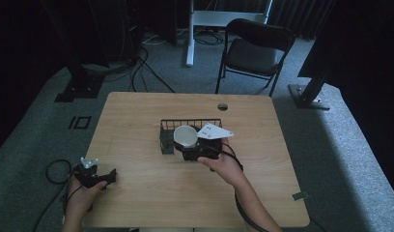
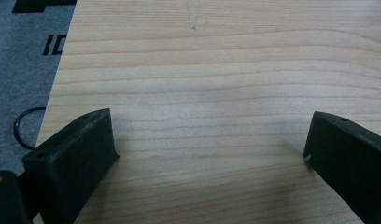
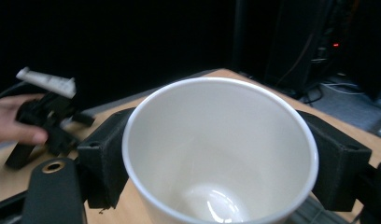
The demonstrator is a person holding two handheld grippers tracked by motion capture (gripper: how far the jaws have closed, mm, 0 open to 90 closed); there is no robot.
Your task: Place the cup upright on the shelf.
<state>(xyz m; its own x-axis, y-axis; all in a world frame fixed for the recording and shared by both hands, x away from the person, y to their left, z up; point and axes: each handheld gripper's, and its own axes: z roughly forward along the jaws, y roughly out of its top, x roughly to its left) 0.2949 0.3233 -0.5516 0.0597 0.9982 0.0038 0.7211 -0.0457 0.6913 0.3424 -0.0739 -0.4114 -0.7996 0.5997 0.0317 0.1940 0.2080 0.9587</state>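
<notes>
A white cup (image 1: 185, 137) is held at the front of a black wire basket (image 1: 167, 129) near the middle of the table, tipped on its side with its mouth toward the left. My right gripper (image 1: 188, 145) is shut on the cup; in the right gripper view the two black jaws press the outside of the white cup (image 3: 221, 149), whose inside is bare. My left gripper (image 1: 108, 177) rests at the table's front left edge, open. In the left gripper view its fingers (image 2: 72, 158) stand wide apart over bare wood with nothing between them.
The wooden table (image 1: 137, 193) has a round cable hole (image 1: 222, 107) near its far edge. A black folding chair (image 1: 255, 50) stands behind the table. Cables lie on the grey carpet at the left (image 1: 55, 171). The other hand with its gripper (image 3: 44, 121) appears farther off in the right gripper view.
</notes>
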